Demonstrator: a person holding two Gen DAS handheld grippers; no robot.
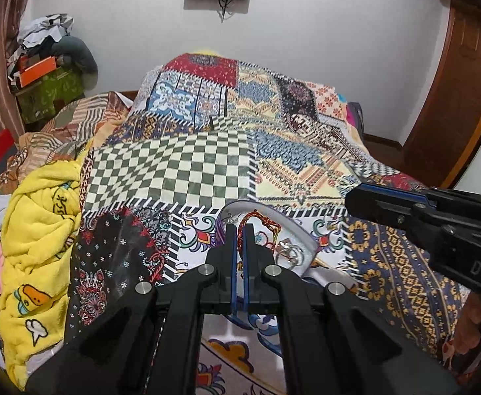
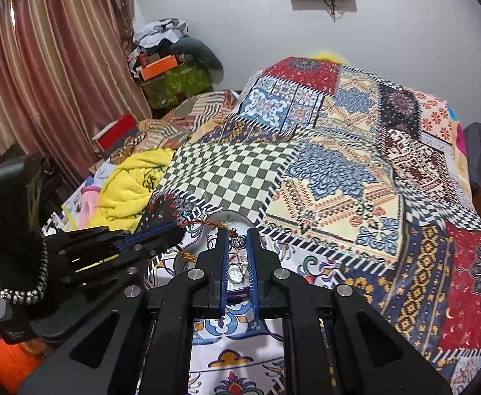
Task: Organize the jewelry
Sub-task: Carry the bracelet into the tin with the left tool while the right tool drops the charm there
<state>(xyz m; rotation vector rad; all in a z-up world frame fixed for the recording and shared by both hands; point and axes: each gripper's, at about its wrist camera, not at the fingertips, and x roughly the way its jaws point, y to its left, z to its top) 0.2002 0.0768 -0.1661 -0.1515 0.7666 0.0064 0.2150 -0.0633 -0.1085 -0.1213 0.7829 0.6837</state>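
A shallow white jewelry tray [image 1: 301, 230] lies on the patchwork bedspread [image 1: 187, 164]. In it are a red braided cord bracelet [image 1: 256, 219] and silver rings [image 1: 288, 251]. My left gripper [image 1: 239, 230] is over the tray, its jaws nearly shut around the red cord. In the right wrist view the left gripper [image 2: 161, 235] holds the red cord [image 2: 200, 223] out from the tray [image 2: 237, 219]. My right gripper [image 2: 236, 235] hangs over the tray with jaws narrowly apart, a silver crown pendant [image 2: 238, 242] and a round silver piece [image 2: 237, 275] between them, untouched.
A yellow printed towel [image 1: 39, 230] is heaped on the bed's left. Boxes and clothes [image 1: 42, 65] pile up by the striped curtain [image 2: 49, 75]. A beaded bracelet [image 2: 26, 291] hangs on the left hand's wrist. A wooden door [image 1: 454, 98] stands at right.
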